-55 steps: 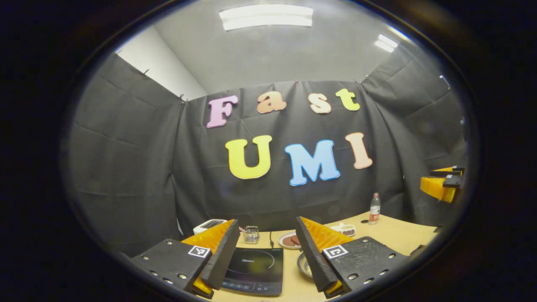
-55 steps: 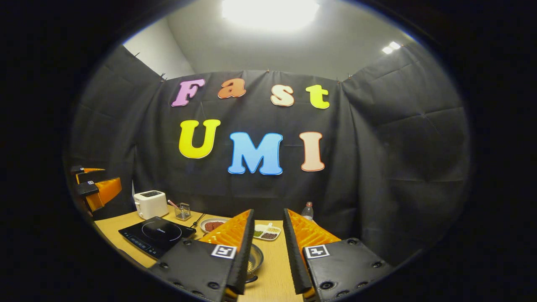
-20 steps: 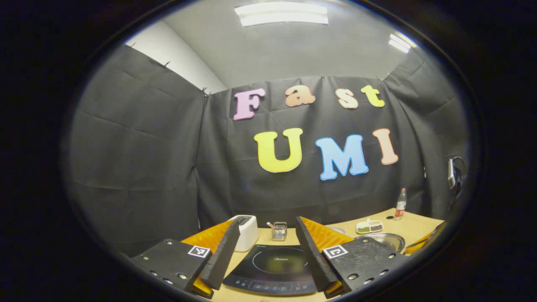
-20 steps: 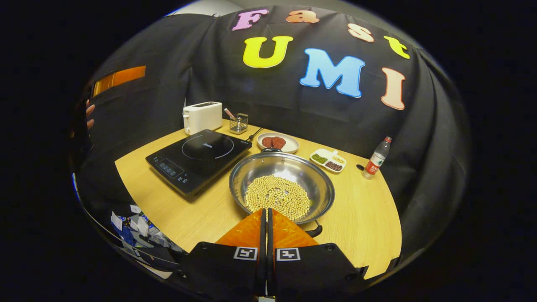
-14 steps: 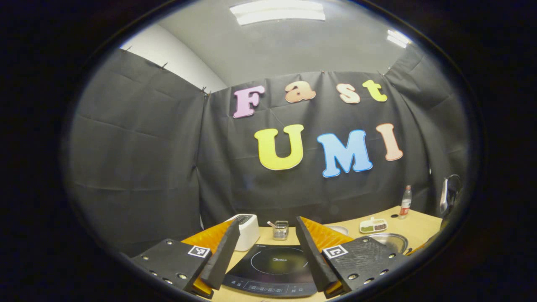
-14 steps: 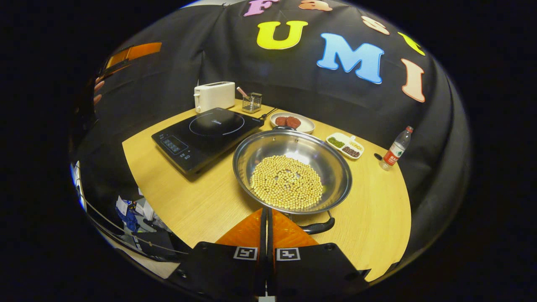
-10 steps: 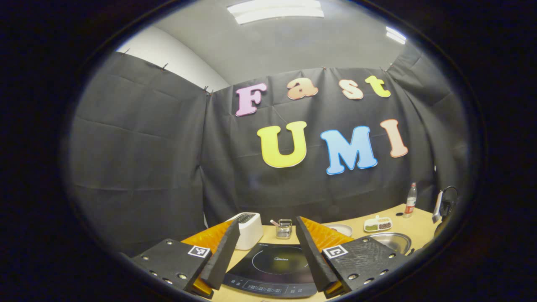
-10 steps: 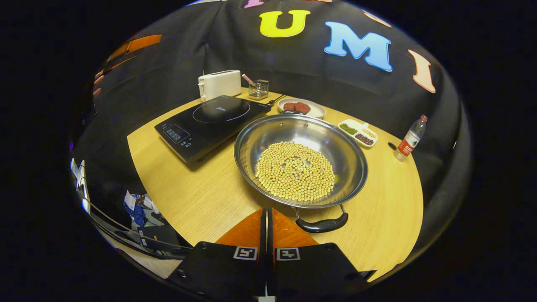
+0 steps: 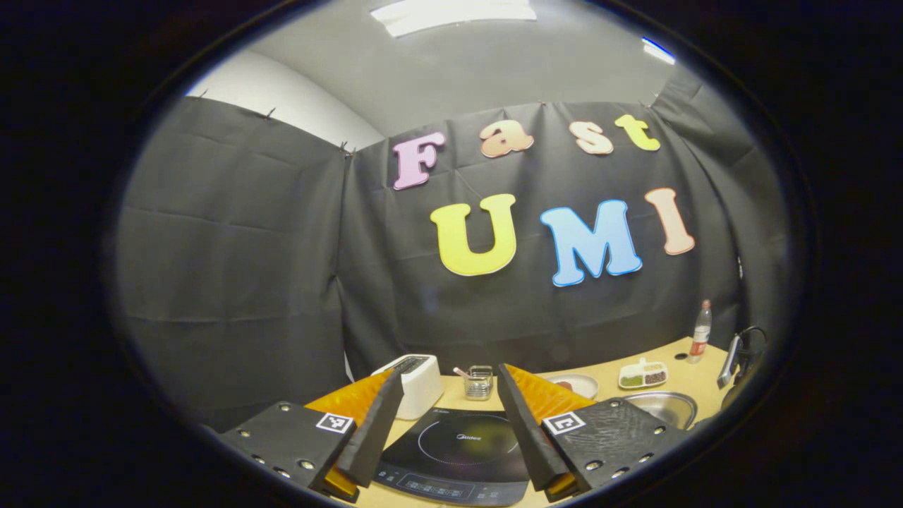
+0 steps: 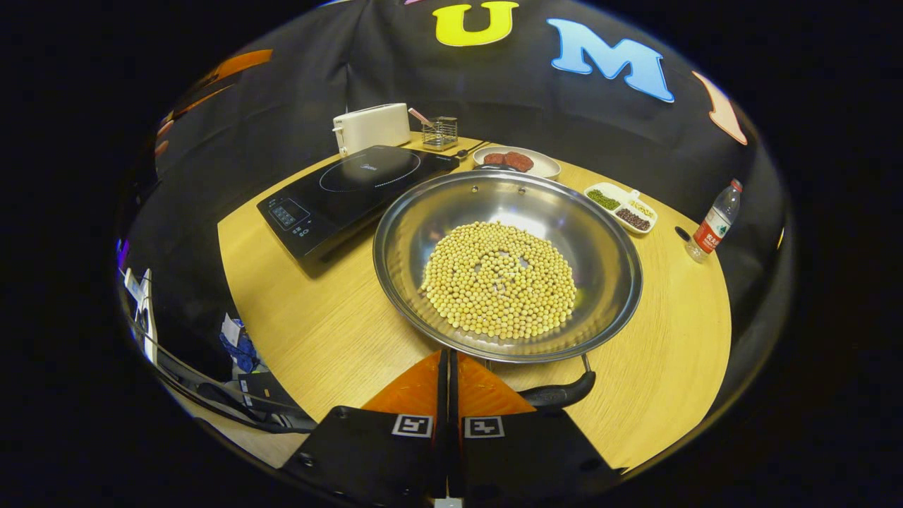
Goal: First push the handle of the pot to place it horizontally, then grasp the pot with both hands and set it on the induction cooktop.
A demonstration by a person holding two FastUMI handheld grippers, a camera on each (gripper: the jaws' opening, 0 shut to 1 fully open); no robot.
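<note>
The right gripper [image 10: 446,367], fingers pressed together, points at the pot [image 10: 607,282] just ahead. Full of beans, it looks heavy and slippery; hold its black handle [image 10: 564,392].

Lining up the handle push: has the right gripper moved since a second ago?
Yes. The right gripper has come closer to the pot, whose rim now meets its shut tips, near the handle.
</note>
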